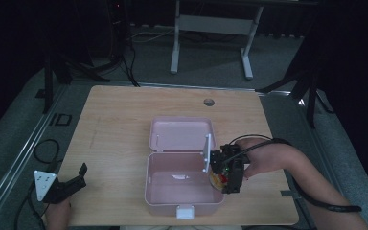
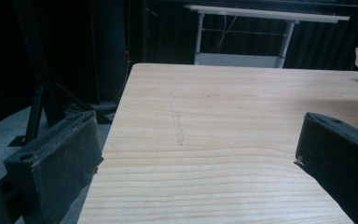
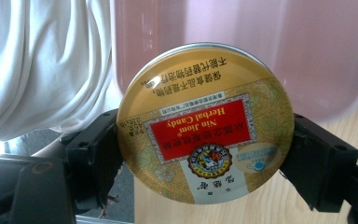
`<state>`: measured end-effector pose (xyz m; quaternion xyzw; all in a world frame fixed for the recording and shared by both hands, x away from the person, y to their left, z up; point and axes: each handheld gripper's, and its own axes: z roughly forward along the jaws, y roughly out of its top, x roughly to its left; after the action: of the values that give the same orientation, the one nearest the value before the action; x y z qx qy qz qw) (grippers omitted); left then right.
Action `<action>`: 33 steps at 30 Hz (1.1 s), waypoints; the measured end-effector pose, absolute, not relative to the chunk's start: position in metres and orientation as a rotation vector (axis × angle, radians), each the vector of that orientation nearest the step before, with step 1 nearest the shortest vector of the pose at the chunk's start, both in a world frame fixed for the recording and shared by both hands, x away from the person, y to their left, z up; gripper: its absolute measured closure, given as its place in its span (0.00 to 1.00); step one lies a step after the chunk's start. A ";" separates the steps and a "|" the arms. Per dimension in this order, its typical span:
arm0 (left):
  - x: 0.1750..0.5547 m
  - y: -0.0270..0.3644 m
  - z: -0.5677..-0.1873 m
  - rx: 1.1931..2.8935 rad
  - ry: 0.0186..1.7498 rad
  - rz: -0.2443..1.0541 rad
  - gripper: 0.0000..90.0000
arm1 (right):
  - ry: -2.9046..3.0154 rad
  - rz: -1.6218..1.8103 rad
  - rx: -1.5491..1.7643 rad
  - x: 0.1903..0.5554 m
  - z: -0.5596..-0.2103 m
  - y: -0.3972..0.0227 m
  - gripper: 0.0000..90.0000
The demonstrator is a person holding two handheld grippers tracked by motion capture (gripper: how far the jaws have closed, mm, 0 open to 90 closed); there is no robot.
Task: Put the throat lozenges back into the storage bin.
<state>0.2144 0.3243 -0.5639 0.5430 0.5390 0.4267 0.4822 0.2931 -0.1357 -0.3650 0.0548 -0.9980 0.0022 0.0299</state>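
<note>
My right gripper (image 3: 205, 149) is clamped on a round yellow candy tin (image 3: 205, 123), one black jaw pressed against each side of its rim; the tin's printed lid, with a red label reading "Nin Jiom Herbal Candy", faces the camera in the right gripper view. In the high view this right gripper (image 1: 231, 173) holds the tin (image 1: 215, 179) at the right-hand wall of the open pink lunch box (image 1: 182, 201), near its front right corner. The box's lid (image 1: 182, 134) lies flat, hinged back on the wooden table (image 1: 115, 143). A small pale item (image 1: 180, 177) lies on the box floor; I cannot tell what it is. White cloth (image 3: 42, 60) hangs behind the tin in the right gripper view. My left gripper (image 1: 74, 182) rests at the table's front left edge, well apart from the box, its jaws spread and holding nothing; between them shows bare tabletop (image 2: 214, 140).
</note>
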 end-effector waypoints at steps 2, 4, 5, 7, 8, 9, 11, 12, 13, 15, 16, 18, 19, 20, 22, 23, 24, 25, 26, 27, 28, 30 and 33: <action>0.214 0.324 -0.564 1.324 1.313 1.040 0.00 | -3.068 0.008 0.200 0.292 -0.368 -0.127 0.22; 0.214 0.324 -0.564 1.326 1.311 1.041 0.00 | -3.064 0.013 0.221 0.292 -0.372 -0.119 0.22; 0.214 0.324 -0.564 1.325 1.310 1.040 0.00 | -3.065 0.010 0.235 0.293 -0.373 -0.116 0.22; 0.214 0.324 -0.564 1.321 1.312 1.038 0.00 | -3.058 0.001 0.251 0.294 -0.378 -0.112 0.22; 0.214 0.324 -0.564 1.324 1.312 1.038 0.00 | -3.057 -0.002 0.263 0.294 -0.380 -0.110 0.22; 0.215 0.324 -0.564 1.324 1.312 1.038 0.00 | -3.050 -0.005 0.269 0.294 -0.383 -0.109 0.22; 0.215 0.324 -0.564 1.324 1.311 1.037 0.00 | -3.051 -0.005 0.289 0.295 -0.388 -0.106 0.22; 0.214 0.324 -0.564 1.323 1.311 1.038 0.00 | -3.044 -0.005 0.289 0.296 -0.392 -0.105 0.22; 0.214 0.324 -0.564 1.323 1.310 1.038 0.00 | -3.041 0.001 0.296 0.296 -0.395 -0.104 0.22; 0.215 0.324 -0.564 1.323 1.310 1.037 0.00 | -3.037 0.003 0.304 0.297 -0.401 -0.102 0.22; 0.215 0.324 -0.564 1.324 1.310 1.036 0.00 | -3.032 0.007 0.304 0.297 -0.404 -0.101 0.22; 0.215 0.324 -0.564 1.324 1.309 1.035 0.00 | -3.027 0.008 0.309 0.298 -0.410 -0.100 0.22; 0.215 0.324 -0.564 1.325 1.310 1.035 0.00 | -3.025 0.012 0.314 0.298 -0.413 -0.100 0.22; 0.215 0.324 -0.564 1.325 1.309 1.036 0.00 | -3.026 0.016 0.321 0.299 -0.416 -0.099 0.22; 0.215 0.324 -0.564 1.325 1.309 1.035 0.00 | -3.020 0.026 0.318 0.300 -0.421 -0.098 0.22; 0.215 0.324 -0.564 1.325 1.308 1.035 0.00 | -3.018 0.034 0.322 0.300 -0.424 -0.098 0.22; 0.215 0.324 -0.564 1.325 1.308 1.034 0.00 | -3.014 0.044 0.332 0.300 -0.427 -0.098 0.22; 0.215 0.324 -0.564 1.323 1.308 1.034 0.00 | -3.015 0.052 0.341 0.300 -0.429 -0.097 0.22; 0.215 0.324 -0.564 1.325 1.308 1.034 0.00 | -3.013 0.066 0.350 0.300 -0.433 -0.097 0.22; 0.215 0.324 -0.564 1.326 1.308 1.033 0.00 | -3.010 0.080 0.354 0.300 -0.436 -0.096 0.22; 0.215 0.324 -0.564 1.328 1.308 1.034 0.00 | -3.008 0.094 0.360 0.300 -0.440 -0.095 0.22; 0.215 0.324 -0.564 1.329 1.308 1.035 0.00 | -2.995 0.108 0.366 0.300 -0.445 -0.094 0.22; 0.215 0.324 -0.564 1.327 1.307 1.033 0.00 | -2.980 0.147 0.381 0.299 -0.453 -0.093 0.22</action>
<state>0.2146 0.3244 -0.5640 0.5450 0.5367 0.4242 0.4848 0.2992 -0.0931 -0.4531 0.1263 -0.9886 0.0486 0.0667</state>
